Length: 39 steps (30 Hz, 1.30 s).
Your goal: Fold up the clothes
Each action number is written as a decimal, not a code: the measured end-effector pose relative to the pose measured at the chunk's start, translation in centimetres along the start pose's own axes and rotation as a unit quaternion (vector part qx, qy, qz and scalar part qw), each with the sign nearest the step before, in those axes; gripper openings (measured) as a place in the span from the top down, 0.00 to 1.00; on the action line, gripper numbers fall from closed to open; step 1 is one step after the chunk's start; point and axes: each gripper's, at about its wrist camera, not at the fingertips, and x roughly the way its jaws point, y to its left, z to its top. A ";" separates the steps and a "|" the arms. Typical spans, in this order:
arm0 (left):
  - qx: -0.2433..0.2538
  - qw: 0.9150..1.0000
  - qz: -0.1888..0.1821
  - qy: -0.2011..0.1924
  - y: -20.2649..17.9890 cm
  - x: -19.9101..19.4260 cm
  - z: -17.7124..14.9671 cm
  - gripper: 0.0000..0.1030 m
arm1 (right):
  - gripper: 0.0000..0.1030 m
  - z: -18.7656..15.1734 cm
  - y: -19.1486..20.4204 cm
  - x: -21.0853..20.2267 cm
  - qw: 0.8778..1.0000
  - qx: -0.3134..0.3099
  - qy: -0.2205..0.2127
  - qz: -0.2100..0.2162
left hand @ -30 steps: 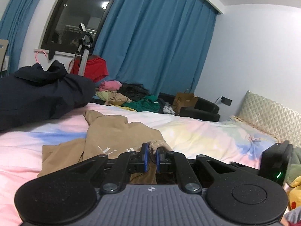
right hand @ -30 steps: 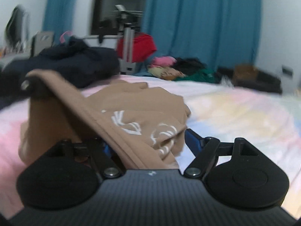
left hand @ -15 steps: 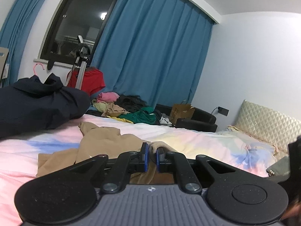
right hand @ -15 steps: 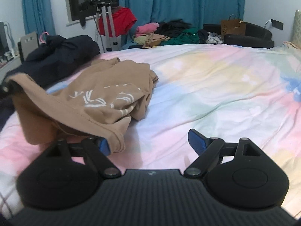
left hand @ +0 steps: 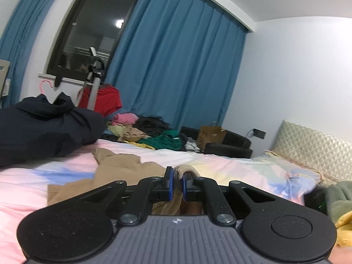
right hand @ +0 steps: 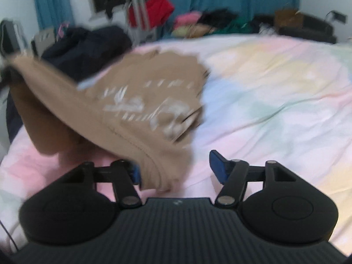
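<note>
A tan sweatshirt [left hand: 123, 167] with white print lies partly spread on the pastel bed [left hand: 242, 167]. My left gripper [left hand: 178, 182] is shut on a ribbed edge of it, which loops up between the blue pads. In the blurred right wrist view, the tan sweatshirt [right hand: 136, 101] is lifted at its far left corner and sags toward the camera. Its hem hangs over the left fingertip [right hand: 136, 173] of my right gripper [right hand: 176, 170]. The jaws stand wide apart and grip nothing.
A dark navy heap of clothing [left hand: 44, 127] sits at the bed's left side. Mixed clothes [left hand: 149, 129] are piled beyond the bed near a tripod [left hand: 94, 83]. A quilted headboard [left hand: 312, 145] and green and yellow soft things [left hand: 341, 200] are at right.
The left gripper has stayed shut on the ribbed edge while its view tilted upward. The right gripper stayed open and moved under the hanging hem; its view is now motion-blurred.
</note>
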 end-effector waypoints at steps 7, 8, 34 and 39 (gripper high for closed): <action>-0.005 0.997 0.073 0.035 2.4 0.2 -0.1 0.92 | 0.78 -0.7 1.8 2.0 1.000 0.009 -0.017 0.016; -0.006 0.996 0.077 0.045 2.8 0.4 -0.3 0.92 | 0.79 -0.4 1.6 1.3 0.999 0.017 -0.037 0.025; 0.058 0.951 0.276 0.129 3.0 5.4 -7.5 0.41 | 0.79 0.4 -1.6 -0.6 0.981 0.108 -0.126 0.100; 0.007 0.941 0.330 0.071 4.4 2.7 -6.2 0.37 | 0.27 0.1 0.3 0.6 0.993 0.007 -0.110 -0.031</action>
